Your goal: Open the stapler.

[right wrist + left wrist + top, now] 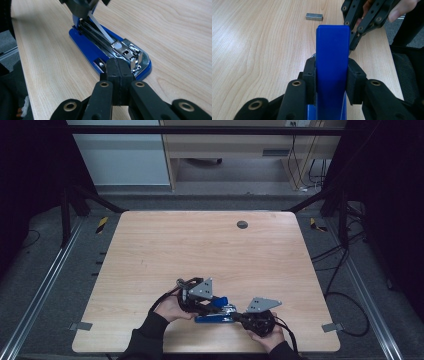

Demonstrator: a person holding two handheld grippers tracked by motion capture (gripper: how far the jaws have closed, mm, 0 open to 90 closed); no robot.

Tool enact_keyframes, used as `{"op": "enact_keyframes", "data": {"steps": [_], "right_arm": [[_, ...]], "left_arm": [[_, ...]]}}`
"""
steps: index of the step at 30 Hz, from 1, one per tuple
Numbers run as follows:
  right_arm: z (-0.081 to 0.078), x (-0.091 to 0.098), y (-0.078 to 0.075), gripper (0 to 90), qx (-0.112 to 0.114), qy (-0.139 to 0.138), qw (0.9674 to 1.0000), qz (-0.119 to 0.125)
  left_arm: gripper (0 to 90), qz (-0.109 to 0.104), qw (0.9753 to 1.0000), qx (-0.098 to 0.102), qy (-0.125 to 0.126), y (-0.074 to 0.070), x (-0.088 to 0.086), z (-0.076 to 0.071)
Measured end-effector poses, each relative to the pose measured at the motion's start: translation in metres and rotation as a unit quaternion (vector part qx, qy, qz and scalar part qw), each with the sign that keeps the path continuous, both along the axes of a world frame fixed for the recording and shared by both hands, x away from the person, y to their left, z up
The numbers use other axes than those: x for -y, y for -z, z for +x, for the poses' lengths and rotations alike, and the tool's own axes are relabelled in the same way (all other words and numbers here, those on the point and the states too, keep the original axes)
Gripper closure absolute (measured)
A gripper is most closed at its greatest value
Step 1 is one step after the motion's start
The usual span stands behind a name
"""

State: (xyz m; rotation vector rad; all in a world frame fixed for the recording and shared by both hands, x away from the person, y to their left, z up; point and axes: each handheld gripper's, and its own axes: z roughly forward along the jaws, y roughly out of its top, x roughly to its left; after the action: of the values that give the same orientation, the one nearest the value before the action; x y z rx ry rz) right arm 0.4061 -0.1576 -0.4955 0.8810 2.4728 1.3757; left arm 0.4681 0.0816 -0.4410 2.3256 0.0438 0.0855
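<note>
Stapler (110,50) near front edge of desk (200,245), opened for loading: left gripper (331,80) clamped on raised blue lid (332,62); right gripper (119,75) jaws together, pressing base. Staple block (314,16) waiting beyond.

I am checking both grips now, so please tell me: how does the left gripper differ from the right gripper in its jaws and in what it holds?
The left gripper has its jaws apart, clamped on the blue stapler lid; the right gripper has its jaws pressed together with nothing between them. The left grips the raised lid, while the right rests its tip on the front of the stapler's metal magazine. Both are black and hand-held.
</note>
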Motion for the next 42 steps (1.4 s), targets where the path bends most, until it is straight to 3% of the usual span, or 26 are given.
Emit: {"op": "enact_keyframes", "data": {"steps": [2, 5, 17, 23, 34, 38, 42], "right_arm": [[0.000, 0.001, -0.002, 90.0, 0.003, 0.001, 1.0000, 0.004], [0.001, 0.009, -0.012, 90.0, 0.020, 0.007, 0.9993, 0.032], [0.009, 0.006, -0.026, 90.0, 0.052, -0.005, 0.9971, 0.056], [0.012, 0.000, -0.026, 90.0, 0.048, -0.021, 0.9970, 0.058], [0.013, -0.003, -0.026, 90.0, 0.047, -0.023, 0.9974, 0.051], [0.013, -0.003, -0.026, 90.0, 0.046, -0.023, 0.9973, 0.052], [0.012, -0.003, -0.026, 90.0, 0.046, -0.021, 0.9973, 0.052]], "left_arm": [[66.1, -0.001, 1.0000, 0.000, -0.001, 0.000, 0.000, 0.000], [66.1, -0.001, 1.0000, 0.001, 0.001, 0.001, 0.001, 0.000], [66.1, -0.003, 1.0000, -0.002, -0.001, 0.001, 0.002, 0.000], [66.0, -0.003, 1.0000, -0.004, -0.001, 0.002, 0.002, 0.001], [65.3, 0.001, 1.0000, -0.003, -0.004, 0.001, 0.002, 0.001], [59.6, -0.017, 0.9998, -0.003, -0.012, -0.003, 0.000, -0.001], [54.7, -0.003, 0.9999, 0.004, -0.015, -0.012, -0.002, -0.005]]}}
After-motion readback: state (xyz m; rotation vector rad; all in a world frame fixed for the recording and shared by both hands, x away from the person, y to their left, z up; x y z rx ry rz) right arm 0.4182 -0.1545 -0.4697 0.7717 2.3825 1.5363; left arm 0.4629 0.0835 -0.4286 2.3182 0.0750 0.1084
